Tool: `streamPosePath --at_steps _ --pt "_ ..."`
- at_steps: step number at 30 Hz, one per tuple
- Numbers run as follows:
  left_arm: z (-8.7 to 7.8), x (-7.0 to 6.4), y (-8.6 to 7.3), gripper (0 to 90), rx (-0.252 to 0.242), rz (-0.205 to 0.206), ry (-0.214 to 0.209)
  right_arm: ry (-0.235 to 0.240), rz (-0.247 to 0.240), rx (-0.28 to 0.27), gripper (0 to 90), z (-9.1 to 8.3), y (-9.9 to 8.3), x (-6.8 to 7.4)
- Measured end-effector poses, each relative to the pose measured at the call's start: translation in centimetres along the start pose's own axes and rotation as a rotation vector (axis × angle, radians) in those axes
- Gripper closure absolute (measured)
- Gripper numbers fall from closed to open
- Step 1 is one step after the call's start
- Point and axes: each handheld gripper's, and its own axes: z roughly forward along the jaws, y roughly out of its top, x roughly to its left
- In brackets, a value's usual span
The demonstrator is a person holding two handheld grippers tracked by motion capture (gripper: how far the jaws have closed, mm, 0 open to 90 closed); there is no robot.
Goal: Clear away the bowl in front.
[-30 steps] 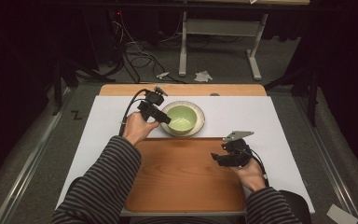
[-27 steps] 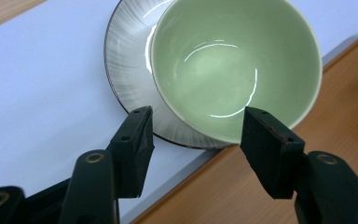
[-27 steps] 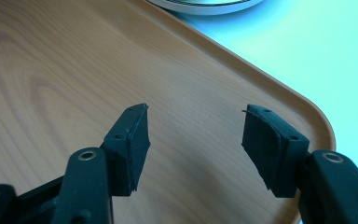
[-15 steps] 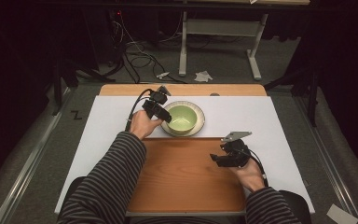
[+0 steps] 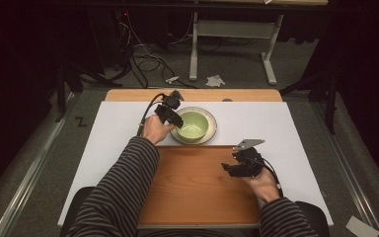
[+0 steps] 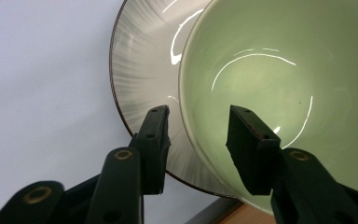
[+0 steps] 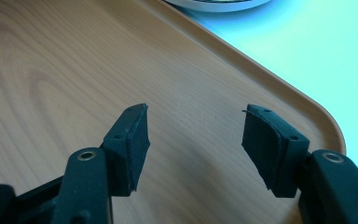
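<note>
A pale green bowl (image 5: 194,125) (image 6: 279,79) sits on a grey ribbed plate (image 5: 210,135) (image 6: 140,79) at the middle of the white table cover. My left gripper (image 5: 176,120) (image 6: 198,140) is open and straddles the bowl's near-left rim, one jaw outside over the plate and one inside the bowl. My right gripper (image 5: 229,169) (image 7: 193,140) is open, hovering over the wooden tray (image 5: 187,187) (image 7: 51,70) near its right edge, with nothing between its jaws.
The tray lies at the table's front, its far edge just short of the plate. White cover (image 5: 276,123) stretches to either side. Beyond the table stand a metal frame (image 5: 232,44), cables (image 5: 143,59) and paper scraps (image 5: 214,80) on the floor.
My left gripper has moved forward and right from the plate's left side onto the bowl's rim. The right gripper has barely shifted.
</note>
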Motion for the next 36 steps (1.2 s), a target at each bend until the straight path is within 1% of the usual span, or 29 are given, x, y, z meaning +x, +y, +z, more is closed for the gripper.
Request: streamPosePath --at_steps 5,8,12,16,17,20,23,30,33,36 --pt "0.5 0.0 0.2 63.9 0.004 -0.002 -0.012 0.0 -0.008 0.009 42.3 0.1 0.0 0.0" --pt "1.0 0.1 0.3 67.7 0.011 -0.013 -0.02 0.005 -0.006 0.019 42.3 0.2 0.0 0.1" --pt "1.1 0.3 0.3 72.4 0.008 -0.021 -0.016 0.004 -0.008 0.018 42.2 0.2 0.0 0.1" --pt "1.0 0.5 0.3 78.1 -0.006 -0.029 -0.013 0.003 -0.007 0.018 42.2 0.2 0.0 0.2" --pt "1.0 0.5 0.3 78.6 -0.008 -0.027 -0.011 0.009 -0.011 0.019 42.1 0.3 0.0 0.2" --pt "1.0 0.5 0.3 79.4 -0.014 -0.035 -0.011 -0.006 -0.028 0.033 42.3 0.3 0.0 0.4" --pt "1.0 0.6 0.3 80.6 -0.018 -0.05 -0.015 -0.013 -0.033 0.018 42.3 0.2 0.1 0.4" --pt "1.1 0.6 0.5 83.1 -0.041 -0.089 -0.027 -0.015 -0.023 0.027 42.3 0.2 0.0 0.3" --pt "1.1 0.7 0.5 83.7 -0.045 -0.095 -0.035 -0.019 -0.014 0.024 42.3 0.1 0.0 0.3" --pt "0.9 0.7 0.6 85.0 -0.054 -0.105 -0.046 -0.018 -0.028 0.023 42.3 0.2 0.0 0.3"
